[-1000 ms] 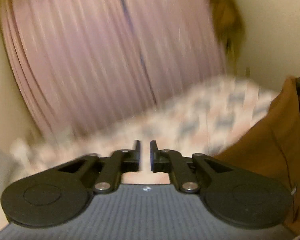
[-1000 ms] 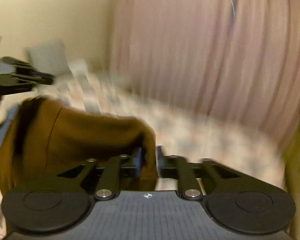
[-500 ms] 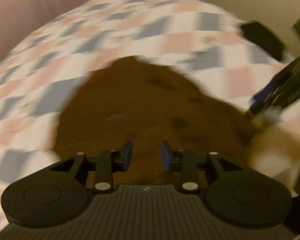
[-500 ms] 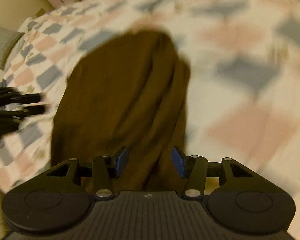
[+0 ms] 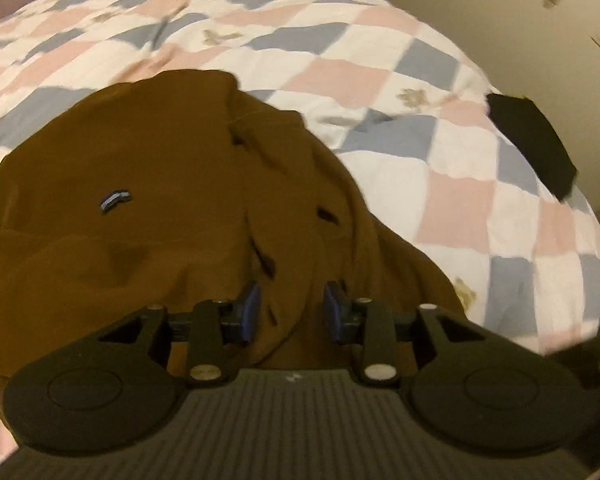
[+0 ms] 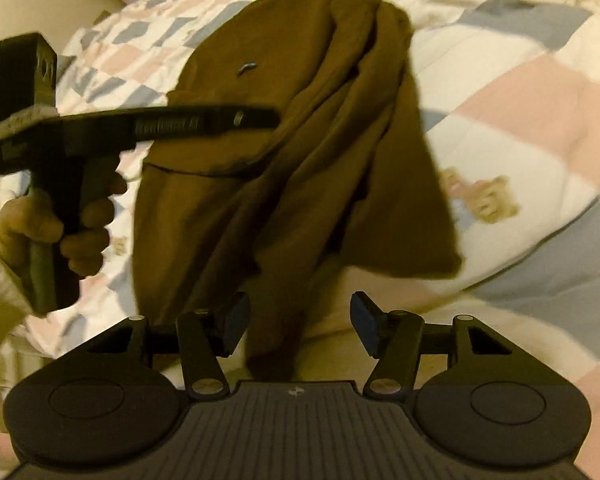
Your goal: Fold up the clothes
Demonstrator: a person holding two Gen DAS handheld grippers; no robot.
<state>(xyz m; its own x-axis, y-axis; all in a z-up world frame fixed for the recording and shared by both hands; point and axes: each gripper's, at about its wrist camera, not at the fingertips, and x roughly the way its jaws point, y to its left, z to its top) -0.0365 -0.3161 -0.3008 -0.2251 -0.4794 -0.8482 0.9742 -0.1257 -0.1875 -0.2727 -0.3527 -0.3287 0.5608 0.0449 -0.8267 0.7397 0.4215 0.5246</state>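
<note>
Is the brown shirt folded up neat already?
No, the brown shirt lies rumpled in loose bunched folds on the checked quilt.

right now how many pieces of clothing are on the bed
1. A single brown garment lies crumpled on the checked quilt, its near edge hanging toward the cameras. A dark patch at the quilt's far right edge is too unclear to call clothing, and more may lie outside view.
</note>
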